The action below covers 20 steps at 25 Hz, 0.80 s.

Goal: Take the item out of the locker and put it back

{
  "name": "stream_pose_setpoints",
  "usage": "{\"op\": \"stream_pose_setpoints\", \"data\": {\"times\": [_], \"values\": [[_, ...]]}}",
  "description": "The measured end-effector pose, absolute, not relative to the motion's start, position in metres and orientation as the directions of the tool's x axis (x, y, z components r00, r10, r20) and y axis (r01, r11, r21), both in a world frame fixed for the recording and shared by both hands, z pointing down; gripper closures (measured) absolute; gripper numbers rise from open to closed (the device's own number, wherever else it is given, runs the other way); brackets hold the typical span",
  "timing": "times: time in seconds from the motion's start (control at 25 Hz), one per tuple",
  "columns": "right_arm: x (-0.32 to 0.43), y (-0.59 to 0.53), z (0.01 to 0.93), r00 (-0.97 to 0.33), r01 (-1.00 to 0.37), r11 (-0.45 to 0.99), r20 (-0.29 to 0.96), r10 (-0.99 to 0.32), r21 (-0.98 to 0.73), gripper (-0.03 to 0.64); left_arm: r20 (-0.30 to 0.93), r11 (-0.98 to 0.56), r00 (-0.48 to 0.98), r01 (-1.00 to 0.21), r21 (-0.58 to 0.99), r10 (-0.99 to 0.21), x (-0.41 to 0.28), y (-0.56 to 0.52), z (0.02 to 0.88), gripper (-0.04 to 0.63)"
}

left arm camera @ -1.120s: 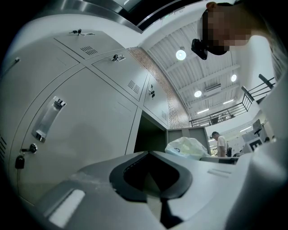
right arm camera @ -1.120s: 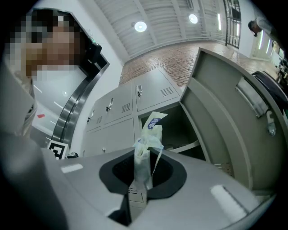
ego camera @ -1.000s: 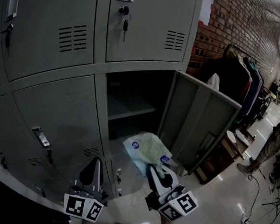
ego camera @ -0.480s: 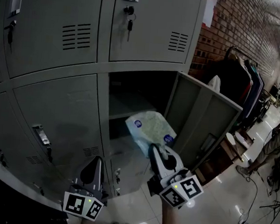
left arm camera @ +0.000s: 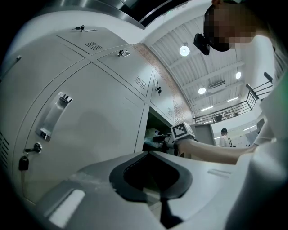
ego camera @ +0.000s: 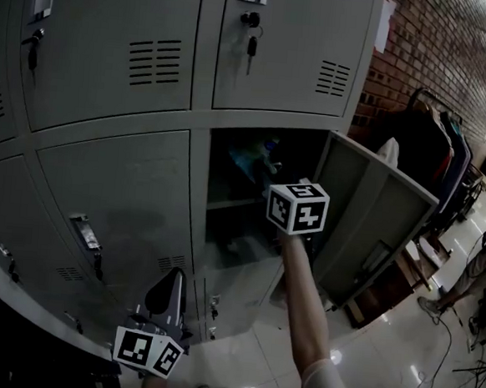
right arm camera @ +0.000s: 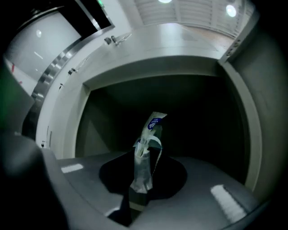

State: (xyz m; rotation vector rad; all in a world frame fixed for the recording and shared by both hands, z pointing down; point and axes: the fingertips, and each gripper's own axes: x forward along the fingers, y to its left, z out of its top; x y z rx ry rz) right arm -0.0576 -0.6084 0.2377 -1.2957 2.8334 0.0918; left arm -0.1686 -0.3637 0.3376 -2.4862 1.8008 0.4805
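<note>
**Bag in locker mouth, right tongs clamped on it**

The bag [right arm camera: 150, 130] is thin clear plastic w/ a blue logo. It stands up out of the right tongs [right arm camera: 140, 191], which are pinched tight on its lower end; the rest rises free above the tips. In the head view it sits inside the open locker [ego camera: 197, 194], above the shelf [ego camera: 230, 203]. Can't tell if it touches the shelf. The door [ego camera: 367, 207] is swung wide to the right. The left tongs [ego camera: 168, 288] hang low by the closed lower doors, well apart from the bag, closed on nothing.

Risks, as I judge them:
- The grip holds only a narrow bit of slick film, so the bag could slip out before it's properly over the shelf.
- The floppy top could catch the compartment's upper edge & fold.
- If it's let go too near the front lip, it may slide back out.
</note>
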Motion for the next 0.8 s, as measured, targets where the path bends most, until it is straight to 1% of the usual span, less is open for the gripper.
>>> {"op": "stream_pose_setpoints", "data": {"times": [0.24, 0.36, 0.4, 0.44, 0.48, 0.52, 0.8], "values": [[-0.066, -0.628, 0.252, -0.64, -0.764, 0.64, 0.027, -0.768, 0.085, 0.577, -0.274, -0.305, 0.254, -0.938, 0.165, -0.928, -0.178, -0.368, 0.338, 0.591], [-0.069, -0.63, 0.255, -0.635, -0.768, 0.635, 0.03, -0.772, 0.079, 0.575, -0.272, -0.303, 0.25, -0.938, 0.171, -0.929, -0.179, -0.37, 0.34, 0.591], [-0.069, -0.631, 0.254, -0.632, -0.772, 0.632, 0.019, -0.775, 0.067, 0.521, -0.27, -0.304, 0.252, -0.937, 0.173, -0.929, -0.178, -0.371, 0.341, 0.591], [-0.069, -0.631, 0.252, -0.633, -0.773, 0.632, 0.005, -0.774, 0.049, 0.391, -0.268, -0.305, 0.253, -0.936, 0.174, -0.93, -0.178, -0.371, 0.342, 0.591], [-0.069, -0.631, 0.25, -0.637, -0.771, 0.636, -0.008, -0.771, 0.029, 0.234, -0.266, -0.306, 0.254, -0.936, 0.175, -0.93, -0.177, -0.372, 0.343, 0.591], [-0.069, -0.63, 0.249, -0.64, -0.769, 0.639, -0.018, -0.769, 0.017, 0.201, -0.265, -0.307, 0.255, -0.936, 0.175, -0.93, -0.177, -0.372, 0.343, 0.591], [-0.064, -0.625, 0.246, -0.641, -0.768, 0.641, -0.029, -0.767, 0.026, 0.199, -0.269, -0.317, 0.265, -0.933, 0.172, -0.926, -0.174, -0.372, 0.341, 0.591]]}}
